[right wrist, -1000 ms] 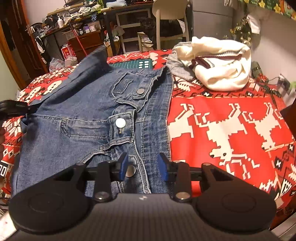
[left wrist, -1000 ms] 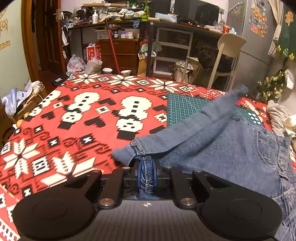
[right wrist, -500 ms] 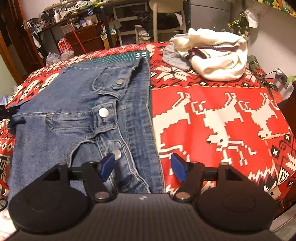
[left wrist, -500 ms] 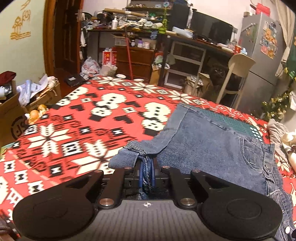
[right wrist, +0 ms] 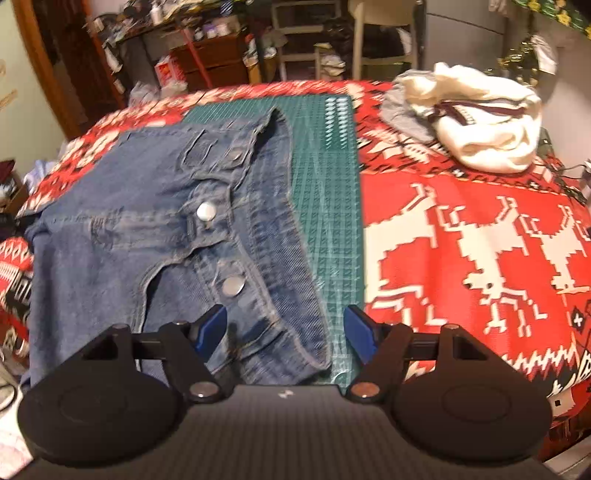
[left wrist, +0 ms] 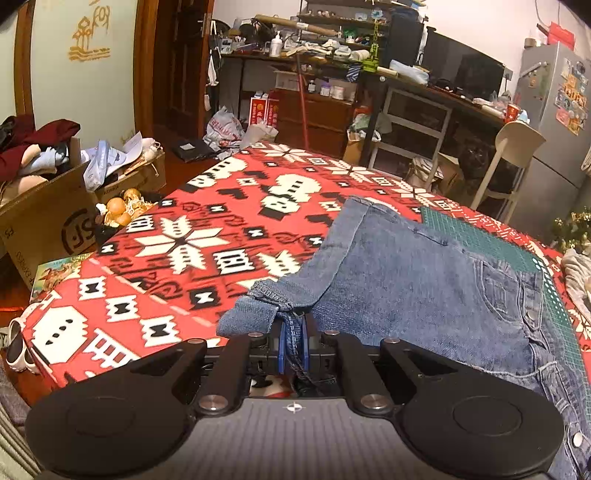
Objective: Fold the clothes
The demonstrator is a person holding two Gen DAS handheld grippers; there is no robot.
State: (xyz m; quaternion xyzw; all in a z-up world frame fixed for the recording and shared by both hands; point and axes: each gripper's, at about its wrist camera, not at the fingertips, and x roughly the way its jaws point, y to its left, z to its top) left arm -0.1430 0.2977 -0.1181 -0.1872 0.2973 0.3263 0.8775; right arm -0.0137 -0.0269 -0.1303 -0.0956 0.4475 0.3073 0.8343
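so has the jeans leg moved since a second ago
Yes. The denim leg, then lifted across the green cutting mat, now lies flat beside it on the red tablecloth, with its hem clamped in the left gripper.

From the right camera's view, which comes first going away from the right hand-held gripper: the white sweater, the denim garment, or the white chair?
1. Denim garment: directly under and between the open fingers of the right hand-held gripper, to the left.
2. White sweater: far right of the patterned cloth.
3. White chair: beyond the cloth's far edge, top centre.
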